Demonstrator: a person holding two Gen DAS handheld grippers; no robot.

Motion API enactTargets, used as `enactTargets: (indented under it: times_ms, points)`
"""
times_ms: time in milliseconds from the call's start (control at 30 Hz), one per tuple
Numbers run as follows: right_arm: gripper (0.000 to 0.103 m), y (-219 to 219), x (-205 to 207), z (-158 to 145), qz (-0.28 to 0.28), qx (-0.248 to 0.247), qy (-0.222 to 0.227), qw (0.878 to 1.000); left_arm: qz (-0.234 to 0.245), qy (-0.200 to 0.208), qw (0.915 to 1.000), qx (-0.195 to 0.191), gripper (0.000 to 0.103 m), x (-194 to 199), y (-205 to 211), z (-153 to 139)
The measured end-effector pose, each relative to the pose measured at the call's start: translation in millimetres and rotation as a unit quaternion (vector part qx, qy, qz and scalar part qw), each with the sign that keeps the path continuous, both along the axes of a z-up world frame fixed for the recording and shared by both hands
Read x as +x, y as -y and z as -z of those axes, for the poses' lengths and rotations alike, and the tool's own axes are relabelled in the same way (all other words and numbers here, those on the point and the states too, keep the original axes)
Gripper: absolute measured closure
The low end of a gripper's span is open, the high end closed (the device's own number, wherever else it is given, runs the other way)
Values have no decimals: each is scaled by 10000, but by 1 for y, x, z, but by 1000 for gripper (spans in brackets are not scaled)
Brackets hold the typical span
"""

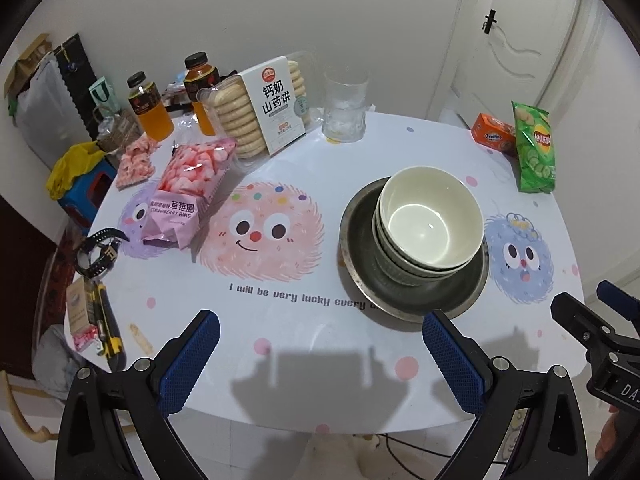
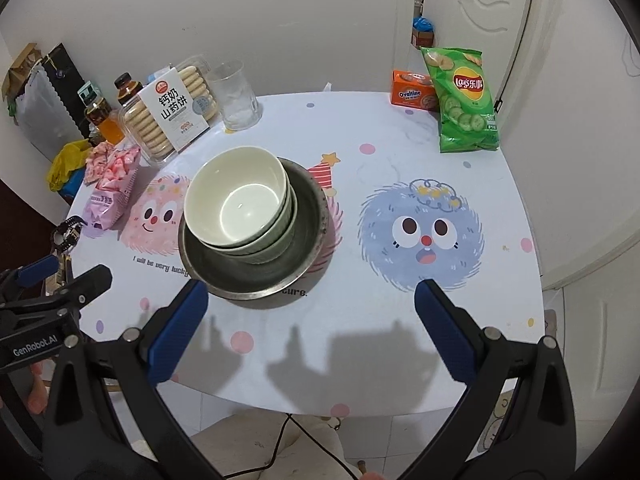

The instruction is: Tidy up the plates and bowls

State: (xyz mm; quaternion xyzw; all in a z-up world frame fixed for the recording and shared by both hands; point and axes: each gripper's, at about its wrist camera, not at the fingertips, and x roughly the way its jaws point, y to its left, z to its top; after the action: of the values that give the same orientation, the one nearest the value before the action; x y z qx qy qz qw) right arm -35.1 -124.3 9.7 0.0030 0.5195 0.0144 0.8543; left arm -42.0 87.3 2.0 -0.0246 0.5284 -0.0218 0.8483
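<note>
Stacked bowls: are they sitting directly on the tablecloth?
No, the stacked bowls sit nested inside a metal plate, which itself rests on the tablecloth.

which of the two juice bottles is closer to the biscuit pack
The taller-looking orange juice bottle, partly hidden behind the biscuit pack. The other bottle stands clear, further left.
</note>
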Motion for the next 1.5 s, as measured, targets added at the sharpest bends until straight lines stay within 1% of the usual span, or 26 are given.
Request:
enactTargets:
  times_ms: [533,1500]
  points:
    - [0,-8,-3,-1,-82,-250,58,9996,58,27,10000,16,0,-3,0,-2]
    - [0,-8,1,0,-29,-258,17,9997,89,-61,9999,17,0,0,-1,3]
